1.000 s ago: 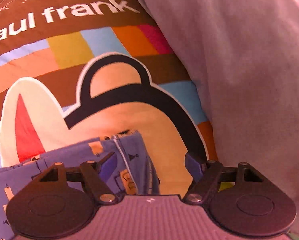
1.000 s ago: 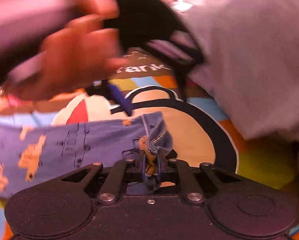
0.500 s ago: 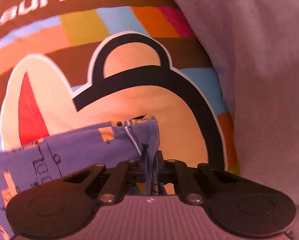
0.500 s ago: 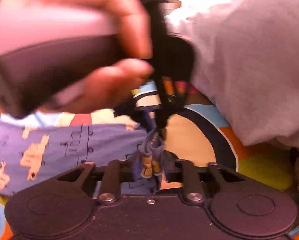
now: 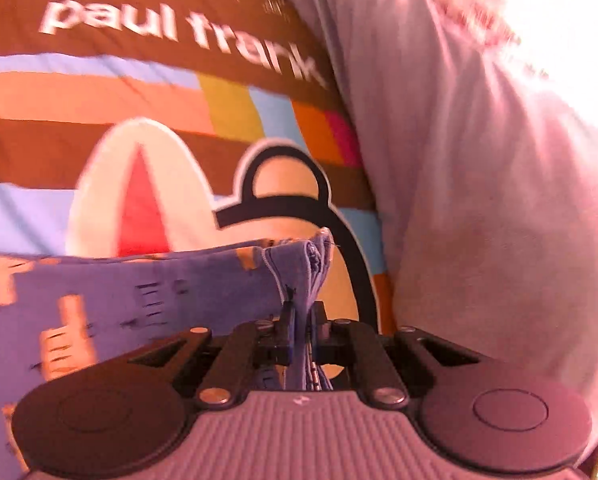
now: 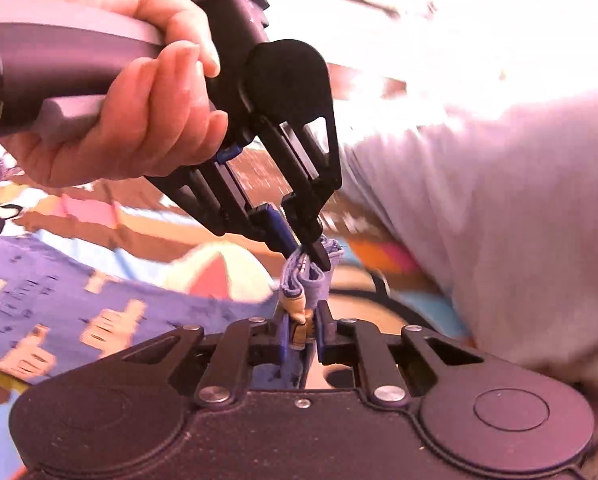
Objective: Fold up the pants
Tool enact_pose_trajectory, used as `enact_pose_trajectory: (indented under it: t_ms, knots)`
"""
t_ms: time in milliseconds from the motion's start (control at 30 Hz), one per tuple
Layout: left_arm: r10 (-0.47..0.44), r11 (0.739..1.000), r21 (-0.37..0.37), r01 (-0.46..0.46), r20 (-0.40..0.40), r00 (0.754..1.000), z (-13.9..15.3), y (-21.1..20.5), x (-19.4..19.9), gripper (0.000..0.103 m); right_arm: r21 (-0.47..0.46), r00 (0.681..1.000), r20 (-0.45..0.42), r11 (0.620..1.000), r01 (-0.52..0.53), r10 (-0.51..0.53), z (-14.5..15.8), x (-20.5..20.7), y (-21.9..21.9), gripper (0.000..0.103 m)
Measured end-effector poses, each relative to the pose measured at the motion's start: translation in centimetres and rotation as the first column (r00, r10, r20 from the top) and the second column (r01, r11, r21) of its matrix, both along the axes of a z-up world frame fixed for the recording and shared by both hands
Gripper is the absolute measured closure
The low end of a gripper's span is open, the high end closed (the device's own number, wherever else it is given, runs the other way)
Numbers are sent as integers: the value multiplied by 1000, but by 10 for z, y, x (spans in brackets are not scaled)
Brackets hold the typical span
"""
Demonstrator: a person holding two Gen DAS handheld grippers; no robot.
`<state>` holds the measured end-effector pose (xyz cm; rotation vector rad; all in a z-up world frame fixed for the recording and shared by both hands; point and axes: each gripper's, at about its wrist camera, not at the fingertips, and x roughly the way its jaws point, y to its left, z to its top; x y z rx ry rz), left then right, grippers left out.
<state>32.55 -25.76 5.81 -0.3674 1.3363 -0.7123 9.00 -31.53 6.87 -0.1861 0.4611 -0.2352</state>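
Purple printed pants (image 5: 147,292) bunch at one corner, pinched tight in the left gripper (image 5: 299,320) over the Paul Frank bedspread (image 5: 139,92). Right view: right gripper (image 6: 301,328) clamps the same bunch just below; thin bites could slip.

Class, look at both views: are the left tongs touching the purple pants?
Touching. The right wrist view shows the left tongs pinching the bunched edge of the pants.
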Motion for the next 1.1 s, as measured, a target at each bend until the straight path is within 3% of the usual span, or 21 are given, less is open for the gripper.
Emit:
enact_pose_trajectory:
  t_ms: [167,300,433,600,700,800,867,900,1000,1067,1100]
  knots:
    - [97,994,-62,-92,74,993,18,94,-9,96,13,990,-7,990,-141,141,28,3,54,91]
    - [168,985,-58,-163,99,981,14,172,-15,96,14,953,-77,957,-291,292,37,15,112,91]
    - [231,972,-56,-228,62,971,-16,232,-15,96,-18,901,-166,912,-409,401,28,26,166,91]
    - [267,962,-66,-266,11,964,-79,271,-15,94,-19,831,-306,870,-493,464,-4,38,216,91]
    - [297,951,-88,-295,0,955,-104,290,-20,75,-37,802,-380,859,-511,461,-32,44,232,89]
    - [314,930,-192,-312,-24,949,-115,300,-24,58,-71,806,-390,859,-508,445,-44,42,239,81]
    - [323,917,-239,-320,-30,946,-115,301,-24,44,-87,819,-380,865,-495,430,-43,41,239,64]
    - [321,916,-246,-316,-20,947,-113,299,-23,43,-87,824,-375,869,-488,425,-43,40,238,61]
    - [327,930,-195,-312,48,944,-105,294,-23,46,-65,831,-350,874,-482,433,-39,41,234,48]
    - [334,936,-142,-322,71,940,-104,291,-22,69,-67,831,-345,872,-485,435,-38,39,234,47]
    - [335,939,-114,-324,88,938,-104,288,-22,75,-75,829,-351,869,-489,436,-41,39,236,49]
